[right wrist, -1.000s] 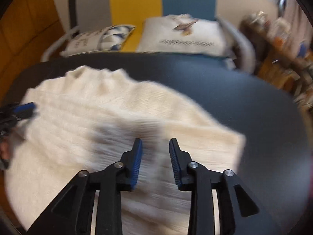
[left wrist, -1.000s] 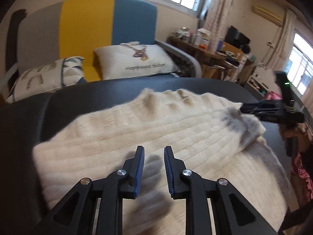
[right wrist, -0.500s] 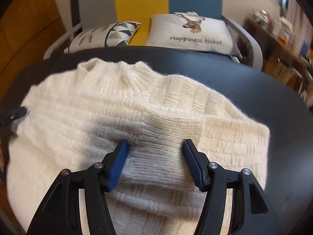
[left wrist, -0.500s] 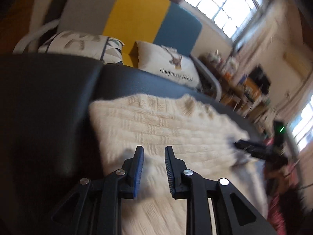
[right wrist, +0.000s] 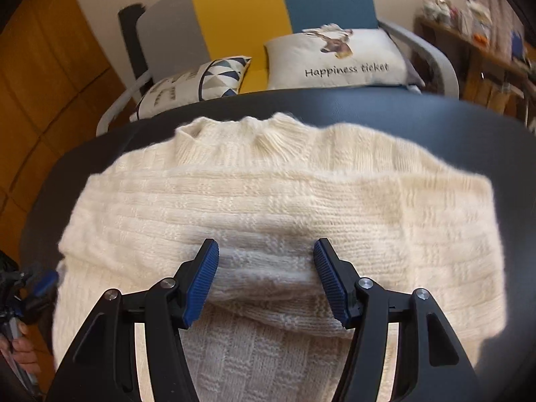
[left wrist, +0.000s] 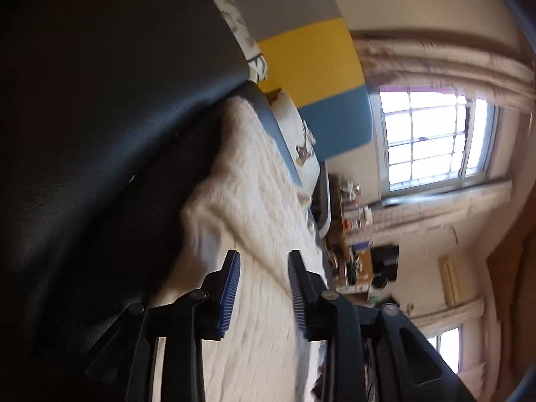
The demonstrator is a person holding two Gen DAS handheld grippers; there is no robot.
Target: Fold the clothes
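A cream knitted sweater (right wrist: pixel 284 194) lies flat on the black table (right wrist: pixel 402 117), collar at the far side. One sleeve is folded across its body. My right gripper (right wrist: pixel 264 251) hovers low over that folded sleeve, open wide. The sleeve's thick fold lies between the blue pads (right wrist: pixel 204 268), which do not squeeze it. In the left wrist view the picture is rolled on its side. There my left gripper (left wrist: pixel 264 264) is at the sweater (left wrist: pixel 254 201) near its left edge, jaws opening, with knit behind them and nothing pinched. The left gripper (right wrist: pixel 40 284) also shows at the right wrist view's left edge.
Behind the table stands a sofa (right wrist: pixel 234 10) with a grey, yellow and blue back and two cushions (right wrist: pixel 338 57). A cluttered wooden shelf (right wrist: pixel 485 33) is at the far right. A window (left wrist: pixel 432 137) is bright. A person's hand (right wrist: pixel 20 345) holds the left gripper.
My right gripper opened wide and settled over the folded sleeve. My left gripper rolled onto its side, swept towards the sweater's left edge, and its jaws widened.
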